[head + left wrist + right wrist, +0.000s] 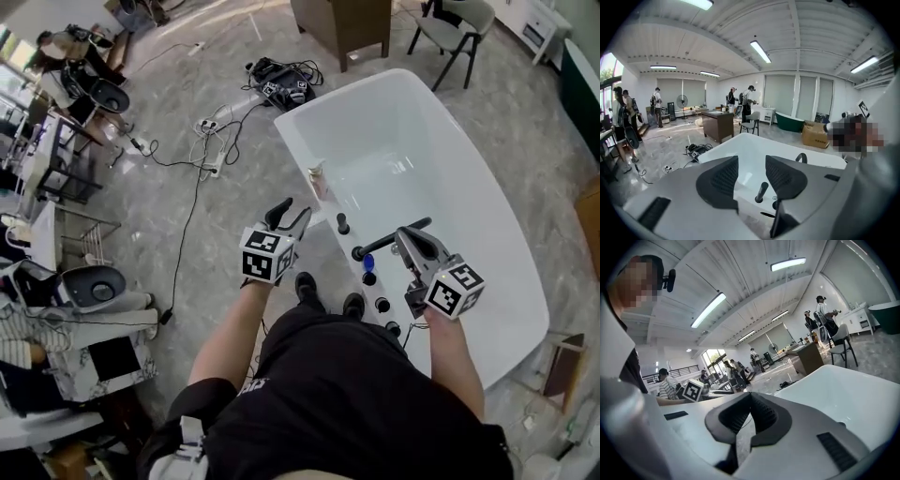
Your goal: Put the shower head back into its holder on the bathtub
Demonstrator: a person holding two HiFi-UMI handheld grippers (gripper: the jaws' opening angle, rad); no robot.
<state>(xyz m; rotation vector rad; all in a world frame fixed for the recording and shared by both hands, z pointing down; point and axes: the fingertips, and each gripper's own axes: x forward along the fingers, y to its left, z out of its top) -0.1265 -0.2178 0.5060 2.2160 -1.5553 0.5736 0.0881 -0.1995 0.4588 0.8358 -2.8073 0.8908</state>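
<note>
In this open workroom with its grey marbled floor [234, 84], a white oval bathtub [412, 141] carries the slim black shower head [386, 241] slantwise on its near rim, just beside the closed, empty right claw [406, 240], while the half-open, empty left claw [292, 212] hovers farther off.

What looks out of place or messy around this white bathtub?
Nothing looks spilled or broken. The odd part is the setting: the white freestanding bathtub stands on a grey floor near a brown desk and a grey chair. A tangle of loose black cables and power strips sprawls beside it.
</note>
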